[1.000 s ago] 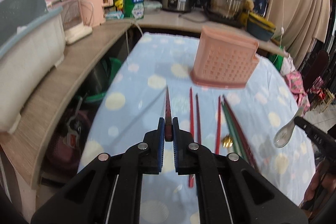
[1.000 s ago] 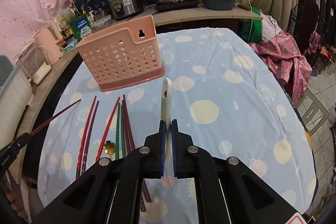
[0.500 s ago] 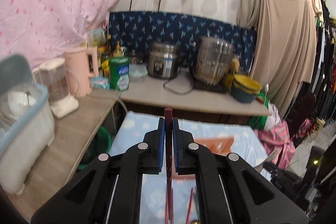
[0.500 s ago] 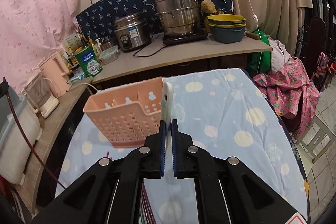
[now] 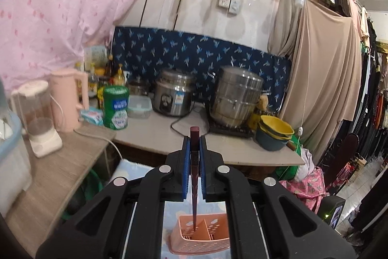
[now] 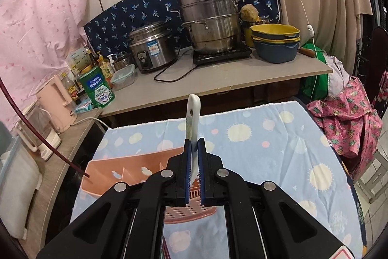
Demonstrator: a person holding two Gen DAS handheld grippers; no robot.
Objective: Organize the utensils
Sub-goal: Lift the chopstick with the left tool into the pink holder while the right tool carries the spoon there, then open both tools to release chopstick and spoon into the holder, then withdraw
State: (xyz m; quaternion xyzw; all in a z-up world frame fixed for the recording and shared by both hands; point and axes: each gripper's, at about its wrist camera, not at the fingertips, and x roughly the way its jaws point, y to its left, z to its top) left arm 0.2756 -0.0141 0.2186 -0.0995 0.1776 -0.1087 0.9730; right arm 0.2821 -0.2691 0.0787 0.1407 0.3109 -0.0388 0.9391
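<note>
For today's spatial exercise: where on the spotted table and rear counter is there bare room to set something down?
Free: tablecloth right of the pink caddy; the counter's front strip before the steamer. Crowded: the bottles and green tin at the counter's left corner.

Spoon (image 6: 193, 128) bowel end hidden behind fingers (image 6: 187, 170), prob. over caddy (image 6: 126, 170).

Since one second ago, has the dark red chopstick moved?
Yes. The dark red chopstick rose off the blue cloth; its tip now hangs over the pink perforated basket.
</note>
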